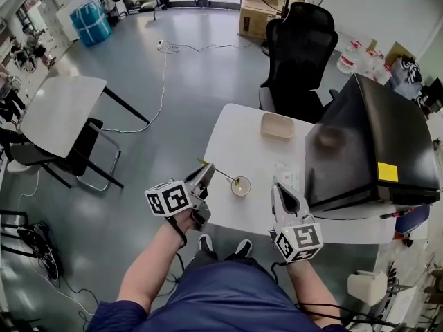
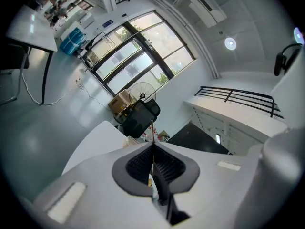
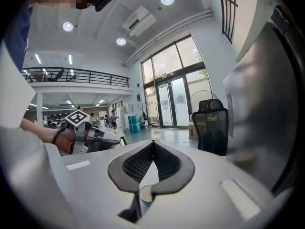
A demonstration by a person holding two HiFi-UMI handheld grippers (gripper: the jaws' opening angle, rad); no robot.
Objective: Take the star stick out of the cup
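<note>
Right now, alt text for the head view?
The left gripper clamps the star stick, which slants down to the cup on a white table. The right gripper hovers right of the cup, jaws together.

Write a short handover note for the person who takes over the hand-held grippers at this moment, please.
Left hand-held gripper: shut on the star stick, held left of the cup.
Right hand-held gripper: shut, empty, right of the cup.
The cup stands on the white table.
Done: stick gripped.
Left: the stick's lower end is at the cup's mouth; lift it clear.
</note>
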